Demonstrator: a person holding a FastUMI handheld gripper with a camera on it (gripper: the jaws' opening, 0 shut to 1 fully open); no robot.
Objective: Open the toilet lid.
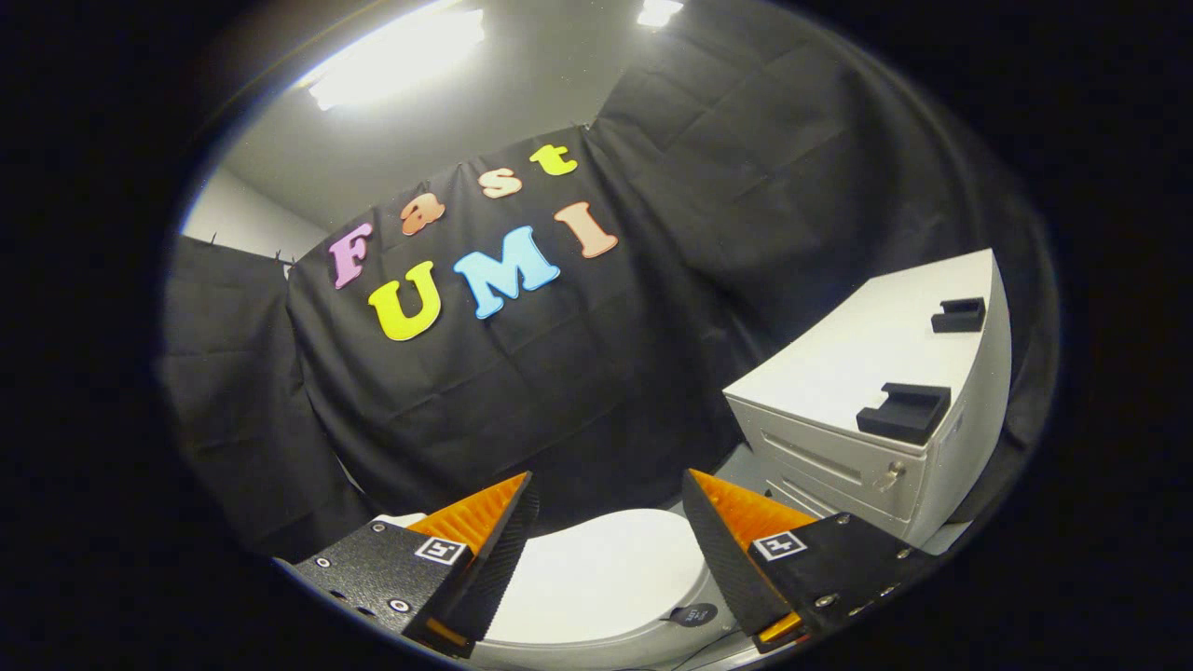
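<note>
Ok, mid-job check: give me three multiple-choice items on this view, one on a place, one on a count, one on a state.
1. Where is the white oval toilet lid?
A. on top of the cabinet
B. below and between the fingers
C. hanging on the cloth wall

2. How many black foam blocks lie on the white drawer cabinet?
A. one
B. two
C. four

3. What state is the gripper in?
A. open, holding nothing
B. shut on the lid
C. shut on a block

Answers: 1 B, the lid shows in the gap between the fingers, lying closed. 2 B, a nearer block and a farther block sit on its top. 3 A, the fingers stand wide apart with nothing touching them.
</note>
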